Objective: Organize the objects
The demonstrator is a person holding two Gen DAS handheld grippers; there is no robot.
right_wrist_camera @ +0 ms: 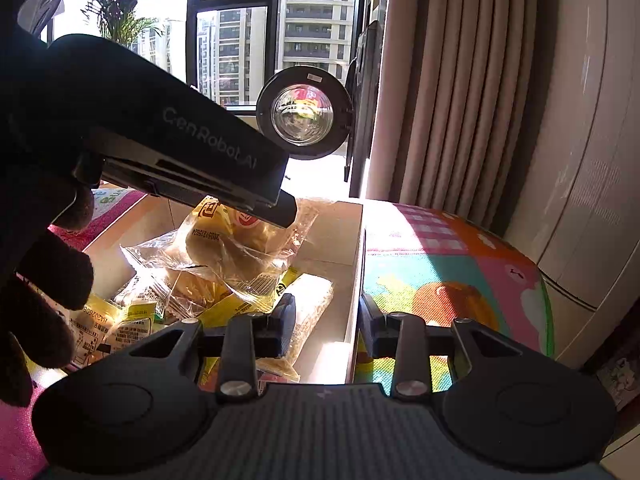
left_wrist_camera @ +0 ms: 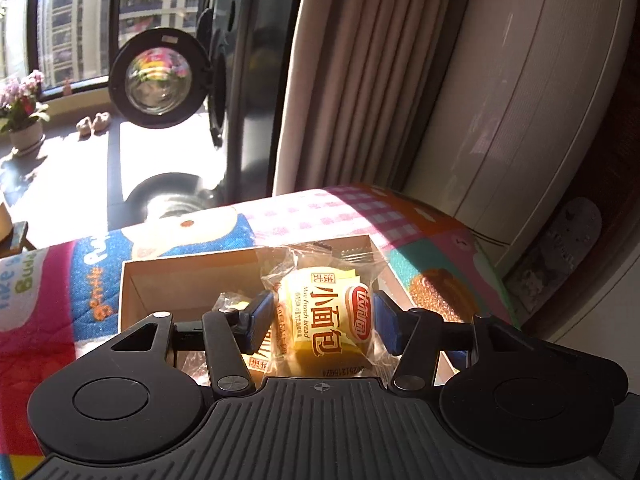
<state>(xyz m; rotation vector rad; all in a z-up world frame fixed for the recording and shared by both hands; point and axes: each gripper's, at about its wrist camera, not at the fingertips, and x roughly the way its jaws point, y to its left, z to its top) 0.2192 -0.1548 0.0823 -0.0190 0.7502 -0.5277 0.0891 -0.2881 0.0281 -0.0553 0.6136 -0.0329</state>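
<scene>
**Visitor:** What is happening at the cardboard box (left_wrist_camera: 132, 280)?

**Onlooker:** It sits open on a bright cartoon play mat (left_wrist_camera: 436, 264). The left gripper (left_wrist_camera: 324, 318) hangs over it, its blue pads pinching a wrapped mini French bread (left_wrist_camera: 324, 316) by the sides. In the right wrist view that packet (right_wrist_camera: 236, 240) hangs clear above the heap in the box, not touching it.

**Visitor:** And the other gripper?

**Onlooker:** The right gripper (right_wrist_camera: 326, 326) hovers at the box's right wall (right_wrist_camera: 358, 280), jaws spread and empty, one finger inside the box, one outside over the mat. A black-gloved hand (right_wrist_camera: 36, 272) holds the left tool.

**Visitor:** How far along is the tidying?

**Onlooker:** Several snack packets (right_wrist_camera: 132, 320) already lie inside. No loose ones show on the mat beside the box, so I judge it well advanced; this bread remains to be set down.

**Visitor:** Which way does the bread lie?

**Onlooker:** Its long axis runs away from the left gripper toward the box's far wall, printed face up, crimped end farthest.
</scene>
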